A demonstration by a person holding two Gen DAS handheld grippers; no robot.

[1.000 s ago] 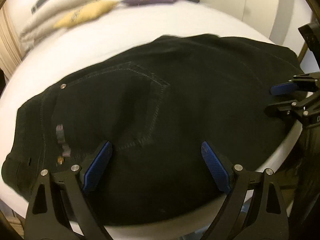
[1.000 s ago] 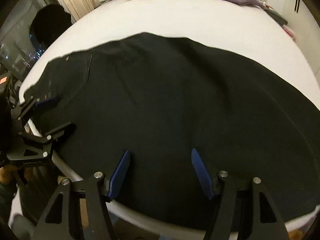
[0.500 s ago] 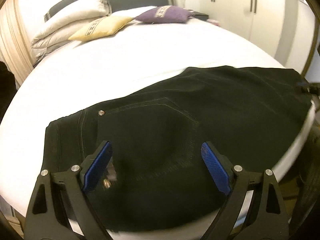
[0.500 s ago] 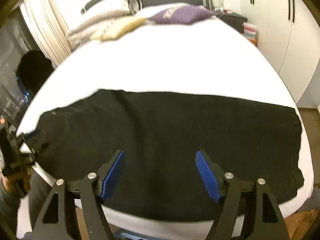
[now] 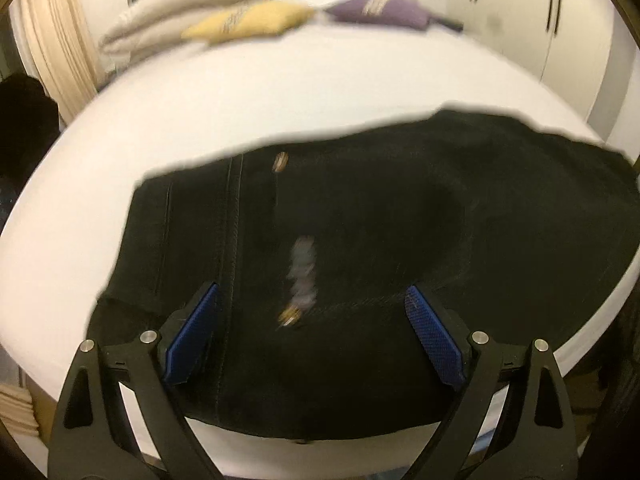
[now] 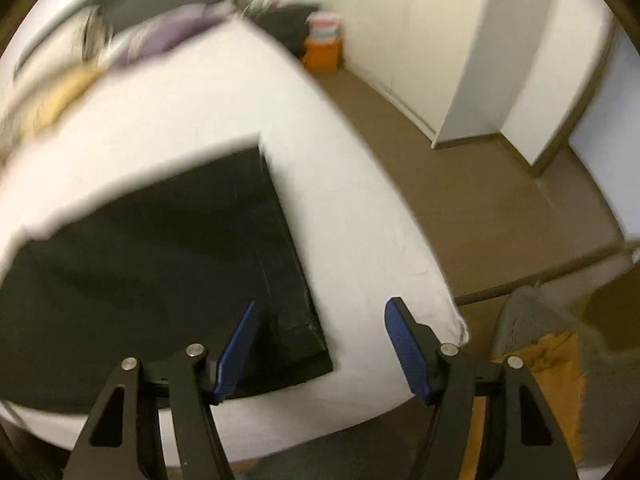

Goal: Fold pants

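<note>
The white bed lies bare between the black pants and the pillows at its head; a gripper can pass there. Right of the bed, the brown floor is open up to the wardrobe; an orange box stands in the corner.

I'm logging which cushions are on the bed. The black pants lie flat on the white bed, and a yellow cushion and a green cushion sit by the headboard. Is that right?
Not quite: the second cushion is purple, not green. The left wrist view shows the purple cushion beside the yellow cushion by the headboard. The rest holds: the black pants lie flat on the white bed.
</note>
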